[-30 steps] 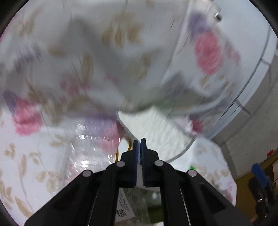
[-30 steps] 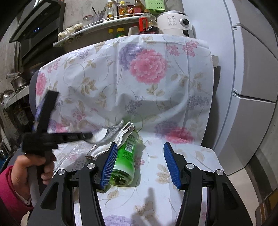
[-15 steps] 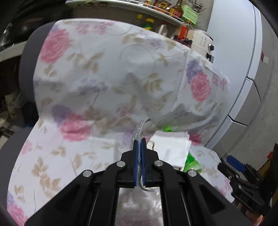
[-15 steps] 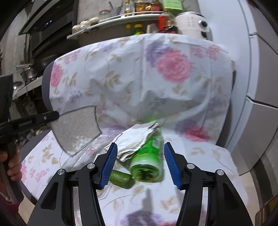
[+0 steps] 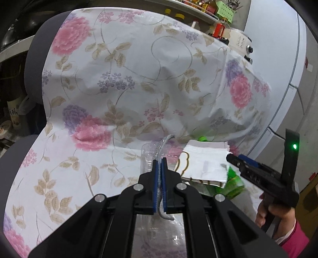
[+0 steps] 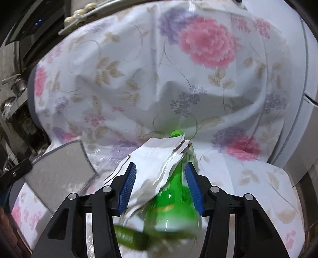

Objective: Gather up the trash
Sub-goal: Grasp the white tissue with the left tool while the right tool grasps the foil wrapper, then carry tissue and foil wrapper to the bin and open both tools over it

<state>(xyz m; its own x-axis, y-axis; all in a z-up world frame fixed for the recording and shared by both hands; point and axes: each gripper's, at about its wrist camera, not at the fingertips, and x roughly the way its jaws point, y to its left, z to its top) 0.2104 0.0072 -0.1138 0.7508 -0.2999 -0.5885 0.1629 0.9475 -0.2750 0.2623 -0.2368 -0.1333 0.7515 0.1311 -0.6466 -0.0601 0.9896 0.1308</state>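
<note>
My left gripper [image 5: 160, 170] is shut on the edge of a grey cloth [image 5: 162, 146], which shows flat at the left in the right wrist view [image 6: 59, 168]. A green plastic bottle [image 6: 174, 200] lies on the flowered chair seat with its cap pointing away. A crumpled white wrapper [image 6: 153, 158] lies partly over it, also seen in the left wrist view [image 5: 204, 164]. My right gripper [image 6: 160, 188] is open, its jaws on either side of the bottle and wrapper. A clear plastic bag [image 5: 149, 158] lies under the cloth.
A small green object [image 6: 131, 238] lies in front of the bottle. The chair is draped in a flowered cover [image 5: 139, 79]. A white fridge [image 5: 286, 59] stands to the right. A shelf with bottles [image 5: 198, 8] runs behind the chair.
My right gripper has moved forward and down so its open jaws now straddle the bottle and wrapper. My left gripper has drawn back with the grey cloth still in it.
</note>
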